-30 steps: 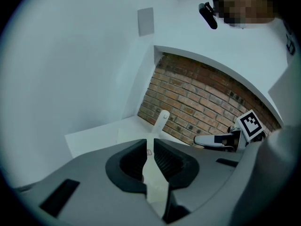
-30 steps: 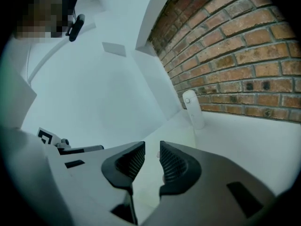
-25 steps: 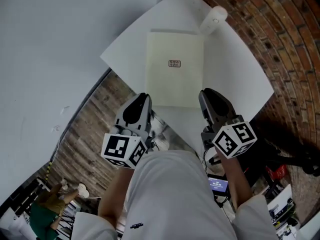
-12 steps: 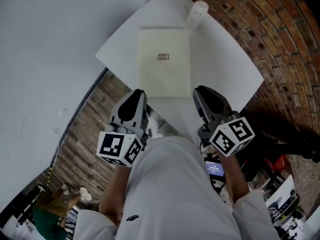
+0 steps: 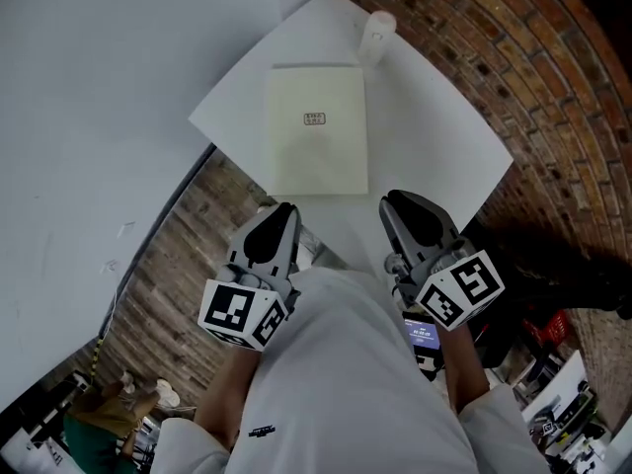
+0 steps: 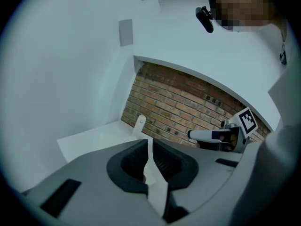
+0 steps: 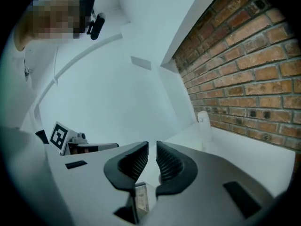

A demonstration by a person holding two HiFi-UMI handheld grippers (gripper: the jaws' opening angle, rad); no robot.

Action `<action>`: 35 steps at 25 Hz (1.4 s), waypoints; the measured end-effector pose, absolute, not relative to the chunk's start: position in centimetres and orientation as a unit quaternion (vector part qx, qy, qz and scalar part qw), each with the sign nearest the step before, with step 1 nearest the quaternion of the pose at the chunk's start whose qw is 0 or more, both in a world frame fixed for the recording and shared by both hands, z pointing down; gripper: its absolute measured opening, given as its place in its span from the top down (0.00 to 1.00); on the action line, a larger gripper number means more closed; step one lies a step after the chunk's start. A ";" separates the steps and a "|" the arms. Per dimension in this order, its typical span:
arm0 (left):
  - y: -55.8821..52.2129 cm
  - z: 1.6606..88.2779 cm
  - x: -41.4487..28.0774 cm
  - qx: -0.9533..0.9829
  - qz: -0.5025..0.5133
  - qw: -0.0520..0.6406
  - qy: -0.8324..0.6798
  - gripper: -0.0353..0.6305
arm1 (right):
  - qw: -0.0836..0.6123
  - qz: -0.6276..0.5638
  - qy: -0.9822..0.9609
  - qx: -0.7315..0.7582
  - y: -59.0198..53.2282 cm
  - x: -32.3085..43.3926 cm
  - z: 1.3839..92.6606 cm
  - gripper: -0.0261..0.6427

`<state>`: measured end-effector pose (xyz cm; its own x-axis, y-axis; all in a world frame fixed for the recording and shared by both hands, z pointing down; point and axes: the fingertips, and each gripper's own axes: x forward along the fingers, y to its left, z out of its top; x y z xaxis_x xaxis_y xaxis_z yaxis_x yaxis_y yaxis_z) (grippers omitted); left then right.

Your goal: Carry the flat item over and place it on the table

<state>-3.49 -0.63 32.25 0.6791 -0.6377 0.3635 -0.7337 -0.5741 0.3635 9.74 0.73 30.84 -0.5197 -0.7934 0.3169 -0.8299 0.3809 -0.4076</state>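
The flat item (image 5: 316, 131) is a pale cream rectangle with a small label, lying flat on the white table (image 5: 434, 126). Both grippers hang over the table's near edge, close to my body and apart from the item. My left gripper (image 5: 279, 215) is shut and holds nothing; its pads (image 6: 162, 160) nearly meet in the left gripper view. The jaws of my right gripper (image 5: 400, 205) have just been closing to a thin slit (image 7: 152, 149), with nothing between them. Each gripper view shows the other gripper alongside.
A white cylinder (image 5: 376, 30) stands at the table's far corner, just beyond the item. A brick wall (image 5: 533, 67) runs along the right and a white wall (image 5: 99, 87) along the left. Wood flooring (image 5: 188, 265) lies below. A phone (image 5: 422, 334) sits at my waist.
Both grippers have drawn back from the flat item toward my body and risen. The item stays flat on the table and now sits farther from the fingertips.
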 end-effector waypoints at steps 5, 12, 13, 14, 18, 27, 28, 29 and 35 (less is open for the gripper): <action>1.9 30.9 -2.2 0.895 0.104 0.230 -0.368 0.88 | 0.042 0.246 -0.843 0.476 2.3 9.1 29.6 0.85; 2.8 30.6 -2.1 0.893 0.105 0.234 -0.369 0.89 | 0.066 0.212 -0.860 0.459 3.8 7.4 29.2 0.86; 2.8 30.6 -2.2 0.893 0.106 0.233 -0.369 0.89 | 0.073 0.205 -0.863 0.456 3.9 7.1 29.2 0.87; 2.8 30.5 -2.3 0.894 0.106 0.232 -0.369 0.89 | 0.078 0.198 -0.865 0.454 3.9 6.8 29.2 0.87; 2.7 30.3 -2.7 0.893 0.101 0.233 -0.372 0.89 | 0.080 0.192 -0.870 0.447 3.9 6.2 29.0 0.87; 3.3 30.2 -3.2 0.888 0.091 0.239 -0.382 0.89 | 0.079 0.194 -0.874 0.439 4.4 5.7 28.7 0.88; 3.3 30.3 -3.2 0.887 0.091 0.240 -0.384 0.89 | 0.079 0.194 -0.875 0.437 4.5 5.6 28.8 0.88; 3.4 30.3 -3.3 0.886 0.090 0.240 -0.385 0.89 | 0.080 0.194 -0.876 0.435 4.6 5.4 28.8 0.88; 3.7 30.5 -3.7 0.883 0.088 0.244 -0.391 0.89 | 0.081 0.195 -0.877 0.432 4.6 5.2 28.8 0.89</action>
